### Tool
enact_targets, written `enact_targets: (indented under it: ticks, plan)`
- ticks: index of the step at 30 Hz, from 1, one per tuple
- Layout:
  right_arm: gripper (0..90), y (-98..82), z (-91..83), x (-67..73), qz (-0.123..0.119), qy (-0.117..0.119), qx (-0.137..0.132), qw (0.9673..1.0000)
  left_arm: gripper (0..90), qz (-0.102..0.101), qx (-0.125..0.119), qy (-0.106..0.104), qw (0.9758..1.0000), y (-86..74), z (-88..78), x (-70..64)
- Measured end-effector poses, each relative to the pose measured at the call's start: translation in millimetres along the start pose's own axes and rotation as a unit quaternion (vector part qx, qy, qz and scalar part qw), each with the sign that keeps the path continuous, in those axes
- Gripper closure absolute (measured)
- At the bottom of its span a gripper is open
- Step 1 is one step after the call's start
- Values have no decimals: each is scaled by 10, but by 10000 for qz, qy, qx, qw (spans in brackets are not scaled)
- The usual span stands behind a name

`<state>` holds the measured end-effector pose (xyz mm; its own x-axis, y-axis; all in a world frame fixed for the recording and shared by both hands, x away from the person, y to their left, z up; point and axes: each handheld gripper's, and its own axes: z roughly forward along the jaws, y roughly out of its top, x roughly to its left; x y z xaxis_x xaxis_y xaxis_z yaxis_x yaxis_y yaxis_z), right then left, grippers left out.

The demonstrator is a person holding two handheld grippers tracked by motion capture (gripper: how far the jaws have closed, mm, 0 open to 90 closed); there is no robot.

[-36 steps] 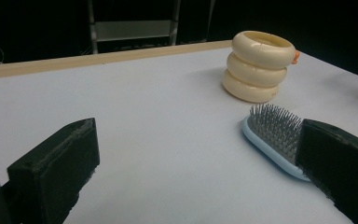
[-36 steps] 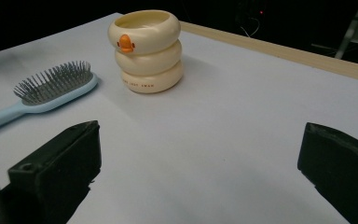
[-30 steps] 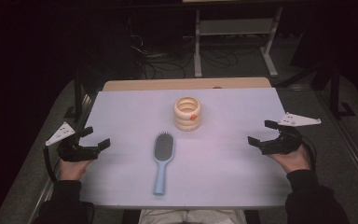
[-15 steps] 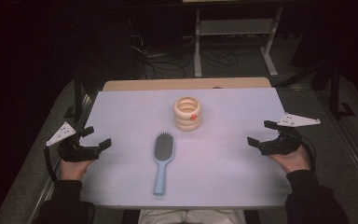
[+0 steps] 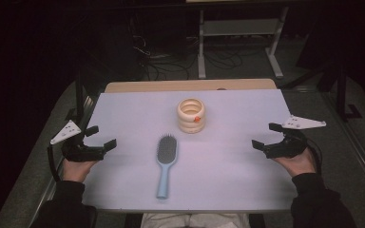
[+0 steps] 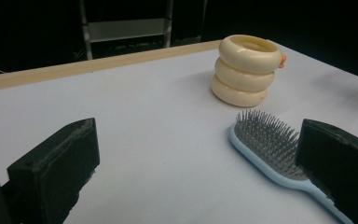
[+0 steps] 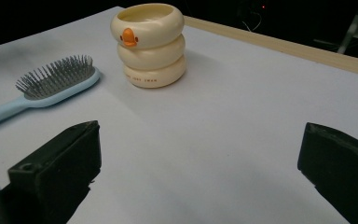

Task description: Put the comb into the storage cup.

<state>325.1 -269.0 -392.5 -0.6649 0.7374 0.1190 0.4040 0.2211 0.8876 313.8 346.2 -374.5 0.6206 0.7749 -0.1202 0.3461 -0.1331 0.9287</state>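
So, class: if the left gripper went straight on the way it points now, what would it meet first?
Probably the hairbrush: the open left gripper aims toward its bristle head, with bare table between. The cup stands farther off.

Materials and finishes. The cream ringed cup (image 7: pixel 149 44) is seen as smooth, softly glossy plastic with an orange beak. The hairbrush (image 6: pixel 279 154) is formed of smooth pale-blue plastic, set with fine grey bristles. The table top (image 5: pixel 237 123) is covered matt and pale; a wood edge strip (image 5: pixel 190 85) is shown bare. Gripper jaws are rendered matt black, slightly rough.
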Motion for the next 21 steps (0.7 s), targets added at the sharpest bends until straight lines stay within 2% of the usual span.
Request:
enact_targets:
  ticks: [10, 21]
  plan:
    - [0, -2, 2, 3, -10, -4, 27, 10000, 0, 101, 66, -141, 9998, 81, 80, -80]
    - [0, -3, 3, 8, -7, 9, 36, 10000, 0, 342, 188, -386, 9985, 169, 209, -240]
